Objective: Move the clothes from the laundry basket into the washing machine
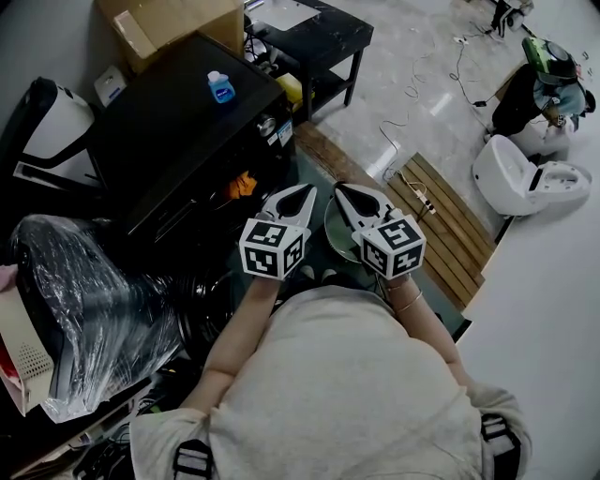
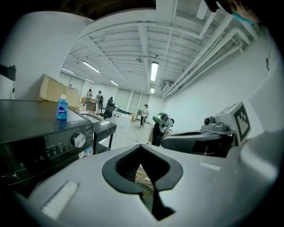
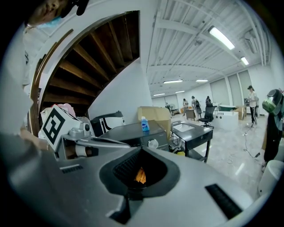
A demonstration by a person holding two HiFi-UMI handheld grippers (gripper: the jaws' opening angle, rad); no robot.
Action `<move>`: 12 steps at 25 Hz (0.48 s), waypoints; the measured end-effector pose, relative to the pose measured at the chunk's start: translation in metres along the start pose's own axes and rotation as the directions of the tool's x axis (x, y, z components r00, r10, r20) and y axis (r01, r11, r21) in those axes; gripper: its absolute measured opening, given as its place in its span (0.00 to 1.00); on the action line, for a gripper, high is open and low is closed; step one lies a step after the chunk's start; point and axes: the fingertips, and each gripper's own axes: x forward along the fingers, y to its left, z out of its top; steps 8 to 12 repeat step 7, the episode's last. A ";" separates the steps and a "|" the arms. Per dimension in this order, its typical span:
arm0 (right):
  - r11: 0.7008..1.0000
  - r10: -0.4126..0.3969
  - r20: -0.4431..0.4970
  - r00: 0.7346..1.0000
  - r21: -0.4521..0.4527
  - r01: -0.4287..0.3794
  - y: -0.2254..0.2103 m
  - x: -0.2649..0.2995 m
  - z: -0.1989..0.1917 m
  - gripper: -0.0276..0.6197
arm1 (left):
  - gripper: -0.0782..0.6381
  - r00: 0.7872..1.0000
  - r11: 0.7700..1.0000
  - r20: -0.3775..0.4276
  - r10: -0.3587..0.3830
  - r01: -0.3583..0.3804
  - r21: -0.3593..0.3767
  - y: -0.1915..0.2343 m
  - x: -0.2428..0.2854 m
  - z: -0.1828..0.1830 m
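Blue bottle (image 1: 220, 86) at eleven o'clock had an unreadable label; left hand-held gripper (image 1: 308, 190) and right hand-held gripper (image 1: 339, 189) were closed, empty.

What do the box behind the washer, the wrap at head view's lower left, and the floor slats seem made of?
Box: likely cardboard, matte tan, folded flap. Wrap: thin clear plastic film, crinkled with glossy highlights. Slats: probably wood, brown parallel boards with gaps.

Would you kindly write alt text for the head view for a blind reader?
Seen from above, a person holds the left claw and right claw side by side, both shut and empty, before a dark washer. A blue bottle stands on it; something orange shows at its front.
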 end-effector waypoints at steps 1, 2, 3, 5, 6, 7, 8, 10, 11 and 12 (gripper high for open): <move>1.000 0.002 -0.003 1.000 0.006 -0.002 0.001 0.000 -0.001 0.05 | 0.12 1.000 1.000 -0.001 0.001 -0.001 0.000 0.000 0.000 -0.001; 1.000 0.005 -0.006 1.000 0.013 -0.005 0.002 0.001 -0.003 0.05 | 0.12 1.000 1.000 -0.002 0.001 -0.001 -0.002 0.000 -0.001 -0.001; 1.000 0.007 -0.010 1.000 0.021 -0.007 0.003 0.001 -0.005 0.05 | 0.12 1.000 1.000 -0.003 0.002 -0.002 -0.005 0.000 -0.001 -0.002; 1.000 0.011 -0.019 1.000 0.029 -0.010 0.006 0.000 -0.008 0.05 | 0.12 1.000 1.000 -0.007 0.002 -0.003 -0.012 0.000 -0.002 -0.004; 0.999 0.012 -0.023 1.000 0.032 -0.011 0.007 0.000 -0.010 0.05 | 0.12 1.000 1.000 -0.009 0.002 -0.002 -0.017 -0.001 -0.003 -0.005; 0.999 0.012 -0.026 1.000 0.034 -0.011 0.008 0.000 -0.011 0.05 | 0.12 1.000 1.000 -0.010 0.002 -0.002 -0.021 -0.001 -0.003 -0.006; 0.999 0.012 -0.026 1.000 0.034 -0.011 0.008 0.000 -0.011 0.05 | 0.12 1.000 1.000 -0.010 0.002 -0.002 -0.021 -0.001 -0.003 -0.006; 0.999 0.012 -0.026 1.000 0.034 -0.011 0.008 0.000 -0.011 0.05 | 0.12 1.000 1.000 -0.010 0.002 -0.002 -0.021 -0.001 -0.003 -0.006; 0.999 0.012 -0.026 1.000 0.034 -0.011 0.008 0.000 -0.011 0.05 | 0.12 1.000 1.000 -0.010 0.002 -0.002 -0.021 -0.001 -0.003 -0.006; 0.999 0.012 -0.026 1.000 0.034 -0.011 0.008 0.000 -0.011 0.05 | 0.12 1.000 1.000 -0.010 0.002 -0.002 -0.021 -0.001 -0.003 -0.006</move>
